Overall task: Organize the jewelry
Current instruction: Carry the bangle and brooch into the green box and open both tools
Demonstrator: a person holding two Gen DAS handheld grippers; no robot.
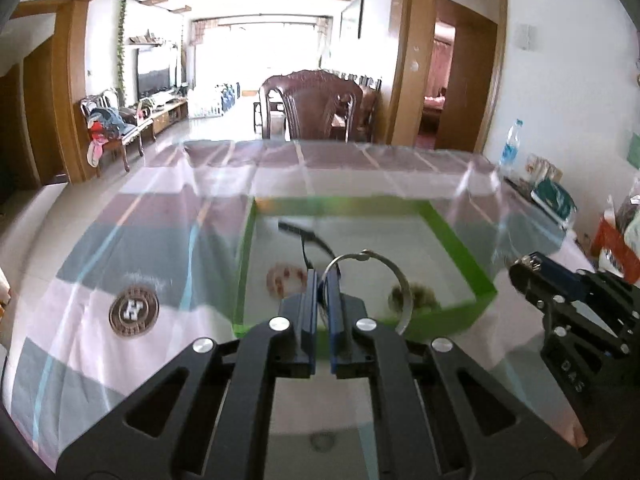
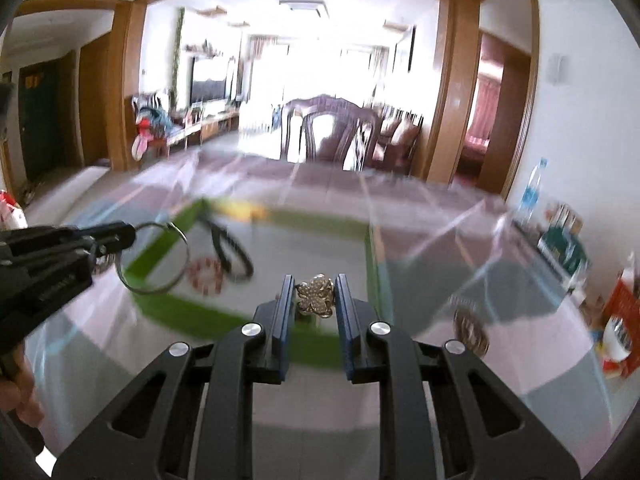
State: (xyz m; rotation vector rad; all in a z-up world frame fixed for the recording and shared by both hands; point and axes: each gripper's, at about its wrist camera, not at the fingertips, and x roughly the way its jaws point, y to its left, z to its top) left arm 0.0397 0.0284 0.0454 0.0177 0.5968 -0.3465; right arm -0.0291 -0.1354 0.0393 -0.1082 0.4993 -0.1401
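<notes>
left hand-held gripper point(image 1: 323, 280) clamped on silver bangle point(image 1: 372, 276) above green tray point(image 1: 460, 240), right hand-held gripper point(image 2: 313, 286) clamping butterfly brooch point(image 2: 316, 294)

Two bangles point(image 1: 372, 276) (silver, black point(image 1: 304, 236)); one brooch point(image 2: 316, 295); one tray point(image 1: 460, 248)

We are in a home, at a dining table point(image 1: 132, 216) under a checked cloth. A carved wooden chair point(image 1: 320, 100) stands at centre frame. Beyond it a bright living room opens, with a TV point(image 1: 154, 74) and low cabinet point(image 1: 168, 114) at upper left. At upper right a doorway point(image 1: 440, 80) shows pink curtains. A water bottle point(image 1: 510, 148) stands at right.
</notes>
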